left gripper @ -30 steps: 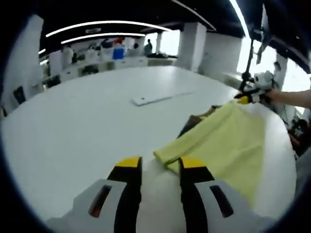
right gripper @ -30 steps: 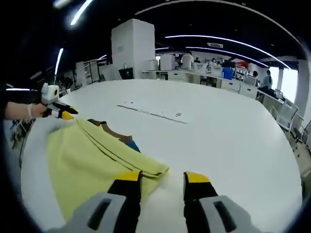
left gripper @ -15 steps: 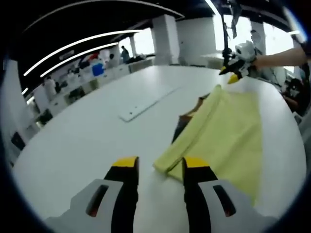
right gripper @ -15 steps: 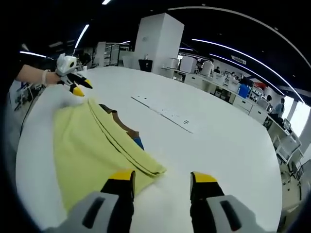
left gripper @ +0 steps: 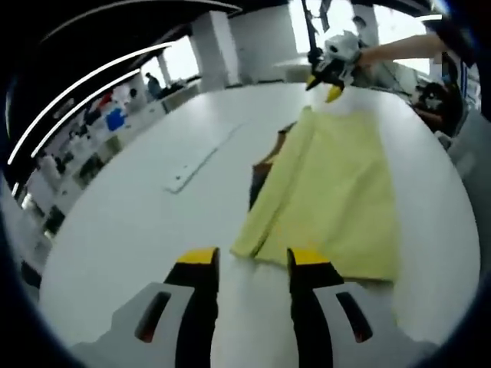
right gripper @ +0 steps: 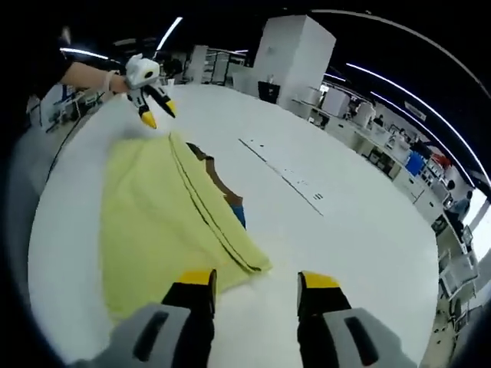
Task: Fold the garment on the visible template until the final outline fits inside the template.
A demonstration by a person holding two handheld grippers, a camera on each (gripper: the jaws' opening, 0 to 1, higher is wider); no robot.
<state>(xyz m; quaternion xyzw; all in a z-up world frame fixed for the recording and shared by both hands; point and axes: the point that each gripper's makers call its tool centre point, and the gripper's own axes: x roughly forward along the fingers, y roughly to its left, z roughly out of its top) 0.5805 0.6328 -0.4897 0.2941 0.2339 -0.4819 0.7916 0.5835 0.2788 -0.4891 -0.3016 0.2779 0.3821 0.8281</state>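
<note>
A pale yellow garment [left gripper: 334, 192] lies folded lengthwise into a long flat strip on the white table [left gripper: 130, 222]. Its near corner sits just beyond my left gripper [left gripper: 253, 259], which is open and holds nothing. At the garment's far end my right gripper [left gripper: 330, 73] hangs above the cloth, held by a hand. In the right gripper view the same garment [right gripper: 165, 218] stretches away from my open right gripper [right gripper: 257, 280], with the left gripper [right gripper: 151, 100] raised over the far end, its yellow fingertips apart. A brown and blue piece [right gripper: 224, 192] peeks from under the folded edge.
A flat white strip [left gripper: 201, 157] lies on the table left of the garment. A row of small dark marks [right gripper: 285, 176] runs across the table to the garment's right. The table edge [right gripper: 57, 176] curves close along the garment's other side. Desks and people are far behind.
Both grippers have lifted away from the garment's end corners and stand higher above it. Both views look down more steeply. The garment lies as before.
</note>
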